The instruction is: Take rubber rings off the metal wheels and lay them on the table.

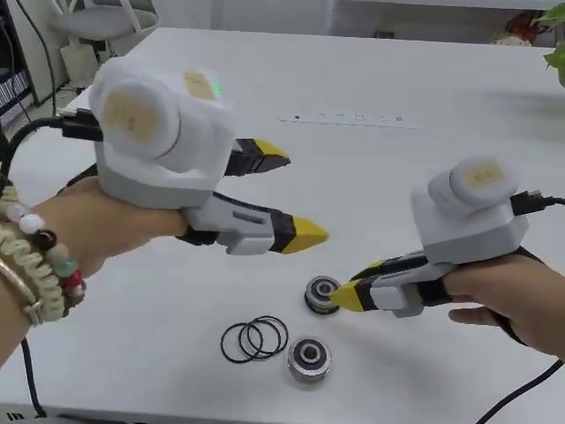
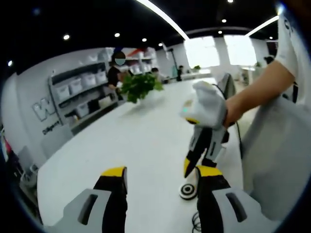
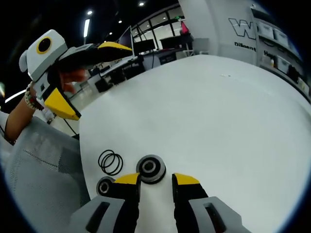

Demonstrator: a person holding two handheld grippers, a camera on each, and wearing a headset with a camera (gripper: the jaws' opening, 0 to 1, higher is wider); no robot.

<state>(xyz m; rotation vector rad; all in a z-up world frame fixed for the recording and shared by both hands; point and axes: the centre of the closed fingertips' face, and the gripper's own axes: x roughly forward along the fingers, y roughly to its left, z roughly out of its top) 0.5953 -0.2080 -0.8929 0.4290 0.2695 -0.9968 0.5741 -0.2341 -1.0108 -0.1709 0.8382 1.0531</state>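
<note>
Two metal wheels lie near the table's front edge: one (image 1: 320,291) (image 3: 150,168) right at the tips of my right gripper (image 1: 346,297) (image 3: 156,179), the other (image 1: 308,359) (image 3: 104,186) closer to the edge. Three loose black rubber rings (image 1: 254,338) (image 3: 111,161) lie overlapping on the table (image 1: 371,194) beside them. The right gripper's jaws stand a little apart just short of the first wheel, holding nothing. My left gripper (image 1: 296,196) (image 2: 162,174) hovers wide open above and left of the wheels. In the left gripper view the right gripper (image 2: 187,167) points down at the wheel (image 2: 188,190).
A thin printed strip (image 1: 349,117) lies mid-table. A chair (image 1: 97,22) stands beyond the far left corner. Cables trail from both grippers. A potted plant (image 2: 138,85) sits at the table's far end, with shelves and a person behind it.
</note>
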